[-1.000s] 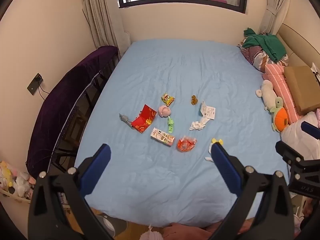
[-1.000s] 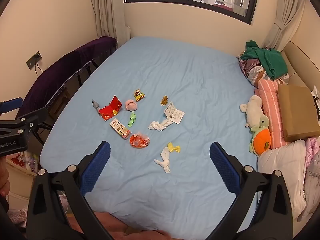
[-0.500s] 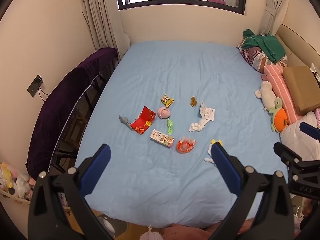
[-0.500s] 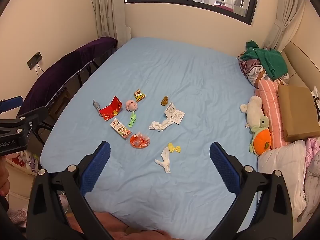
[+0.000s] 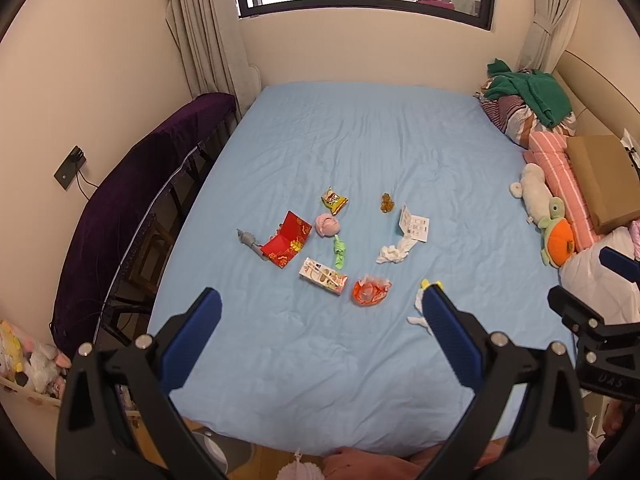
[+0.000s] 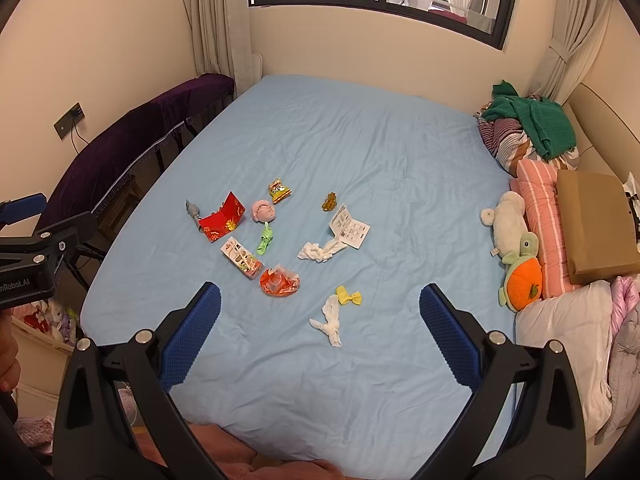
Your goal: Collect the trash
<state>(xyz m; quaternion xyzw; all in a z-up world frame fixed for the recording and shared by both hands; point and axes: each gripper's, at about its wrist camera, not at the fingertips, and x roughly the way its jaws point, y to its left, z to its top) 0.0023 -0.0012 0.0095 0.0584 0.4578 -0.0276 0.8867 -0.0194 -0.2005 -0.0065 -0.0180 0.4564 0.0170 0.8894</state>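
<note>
Seemingly at the very start, the left-wrist view shows the left gripper (image 5: 318, 312) with its blue-padded jaws spread wide and empty above the near edge of the light blue bed sheet (image 5: 360, 152), while the litter sits mid-frame: a red folded paper envelope (image 5: 289, 239), a white printed carton (image 5: 322, 275) and a crumpled orange plastic wrapper (image 5: 370, 289). Likewise, in the right-wrist view the right gripper (image 6: 319, 311) is released and holds nothing, and the twisted white tissue (image 6: 329, 318) beside a small yellow bow (image 6: 349, 295) lies lower centre, between its fingers; I judge that nearest piece the sensible first pick, pinched low without gathering sheet.
</note>
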